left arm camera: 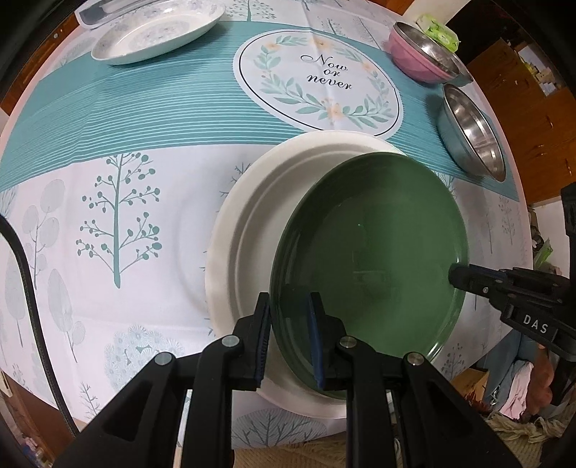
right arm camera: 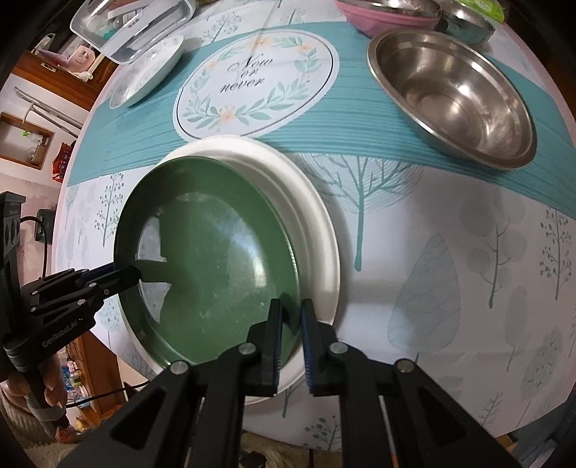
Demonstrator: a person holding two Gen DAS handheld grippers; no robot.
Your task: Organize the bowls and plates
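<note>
A dark green plate (left arm camera: 370, 244) (right arm camera: 216, 252) is over a larger white plate (left arm camera: 244, 230) (right arm camera: 316, 230), offset from its centre. I cannot tell whether it rests on the white plate. My left gripper (left arm camera: 288, 298) is shut on the green plate's near rim. In the right wrist view the left gripper (right arm camera: 133, 273) bites the plate's left edge. My right gripper (right arm camera: 289, 306) straddles the opposite rim with its jaws narrow, shut on it. In the left wrist view the right gripper (left arm camera: 455, 277) shows at the plate's right edge.
A steel bowl (left arm camera: 471, 133) (right arm camera: 450, 93) sits on the teal stripe of the tablecloth to the right. Behind it are a pink bowl (left arm camera: 414, 54) (right arm camera: 381, 18) and another steel bowl (right arm camera: 464, 21). A patterned plate (left arm camera: 158, 32) (right arm camera: 147, 72) and a clear container (right arm camera: 129, 25) are at the far left.
</note>
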